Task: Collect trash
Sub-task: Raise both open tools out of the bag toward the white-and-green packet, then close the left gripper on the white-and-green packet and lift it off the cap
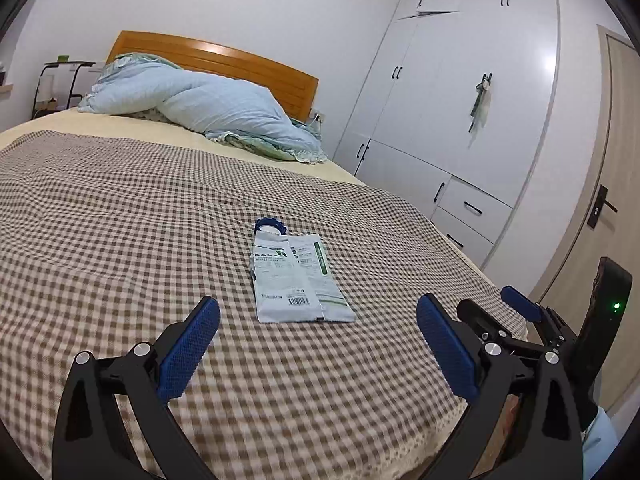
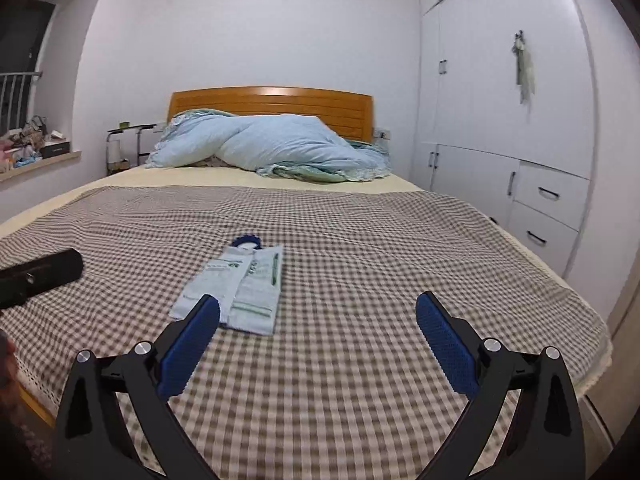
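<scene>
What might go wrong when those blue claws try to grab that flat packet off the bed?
The flat packet lies flush on the checked bedcover, so fingers may pinch cloth along with it. The blue ring tucked at its far end might be left behind. Both the left gripper and the right gripper are open, holding nothing.

Here is the left gripper [image 1: 318,354]: two black, angular arms, each with a triangular cut-out and a pair of round silver screws at the joints, carrying long blue fingers [image 1: 188,350] with a fine dimpled grip texture. The right gripper [image 2: 318,354] is built just the same, black frame, silver screws, textured blue fingers [image 2: 446,346]. In the left wrist view its black body shows a small green light, and a pale blue sleeve [image 1: 600,446] peeks in at the lower right edge.
</scene>
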The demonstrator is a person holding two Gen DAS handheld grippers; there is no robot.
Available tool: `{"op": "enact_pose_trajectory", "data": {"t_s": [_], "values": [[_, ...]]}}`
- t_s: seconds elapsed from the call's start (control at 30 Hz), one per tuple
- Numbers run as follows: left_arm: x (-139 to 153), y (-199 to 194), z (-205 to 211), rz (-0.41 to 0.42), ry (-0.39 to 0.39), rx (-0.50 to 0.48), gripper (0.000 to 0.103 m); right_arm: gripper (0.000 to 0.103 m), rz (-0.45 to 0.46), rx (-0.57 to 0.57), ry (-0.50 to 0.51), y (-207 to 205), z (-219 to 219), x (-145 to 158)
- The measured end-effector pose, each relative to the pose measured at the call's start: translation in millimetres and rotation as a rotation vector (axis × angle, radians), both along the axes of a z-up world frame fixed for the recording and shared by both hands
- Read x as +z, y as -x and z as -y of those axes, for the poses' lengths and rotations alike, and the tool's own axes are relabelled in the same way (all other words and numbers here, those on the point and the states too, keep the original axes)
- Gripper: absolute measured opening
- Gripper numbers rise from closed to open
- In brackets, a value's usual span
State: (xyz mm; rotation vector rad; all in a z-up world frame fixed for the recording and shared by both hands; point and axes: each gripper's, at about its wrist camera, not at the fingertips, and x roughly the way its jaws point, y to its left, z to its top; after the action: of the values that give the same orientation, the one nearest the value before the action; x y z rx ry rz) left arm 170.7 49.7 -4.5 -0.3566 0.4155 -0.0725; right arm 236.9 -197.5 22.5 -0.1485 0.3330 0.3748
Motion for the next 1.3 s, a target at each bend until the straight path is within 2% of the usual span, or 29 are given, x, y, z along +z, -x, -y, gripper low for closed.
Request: {"op": "enact_pose_trajectory", "data": {"t_s": [0.27, 0.5, 0.57, 0.73, 0.87, 1.03, 1.07, 1.13, 1.2, 1.27, 1.3], "values": [[-19, -33, -23, -0.095, 0.085, 0.011, 0.095, 0.094, -0.005, -0.040, 0.017, -37, 3, 1], [-43, -71, -46, -0.222, 0.265, 0.000, 0.095, 0.094, -0.058, -0.041, 0.047, -65, -4, -7], [-46, -83, -49, -0.249, 0.285, -0.006, 0.095, 0.094, -0.069, -0.030, 0.055, -72, -7, -9], [-46, -105, -42, -0.266, 0.237, -0.013, 0.094, 0.094, -0.141, 0.029, 0.068, -92, -25, -16], [-49, -124, -36, -0.301, 0.202, -0.032, 0.094, 0.094, -0.170, 0.030, 0.124, -108, -46, -27], [-57, -149, -30, -0.340, 0.188, -0.070, 0.081, 0.094, -0.233, -0.021, 0.111, -128, -45, -33], [-59, -154, -28, -0.348, 0.183, -0.077, 0.076, 0.094, -0.250, -0.027, 0.112, -132, -44, -35], [-63, -165, -24, -0.372, 0.156, -0.085, 0.075, 0.094, -0.273, -0.035, 0.132, -139, -44, -40], [-67, -172, -23, -0.388, 0.160, -0.097, 0.074, 0.094, -0.271, -0.077, 0.150, -143, -43, -44], [-77, -185, -24, -0.435, 0.206, -0.118, 0.072, 0.094, -0.291, -0.073, 0.142, -148, -43, -48], [-79, -187, -25, -0.439, 0.214, -0.118, 0.072, 0.089, -0.300, -0.064, 0.148, -149, -45, -50]]}}
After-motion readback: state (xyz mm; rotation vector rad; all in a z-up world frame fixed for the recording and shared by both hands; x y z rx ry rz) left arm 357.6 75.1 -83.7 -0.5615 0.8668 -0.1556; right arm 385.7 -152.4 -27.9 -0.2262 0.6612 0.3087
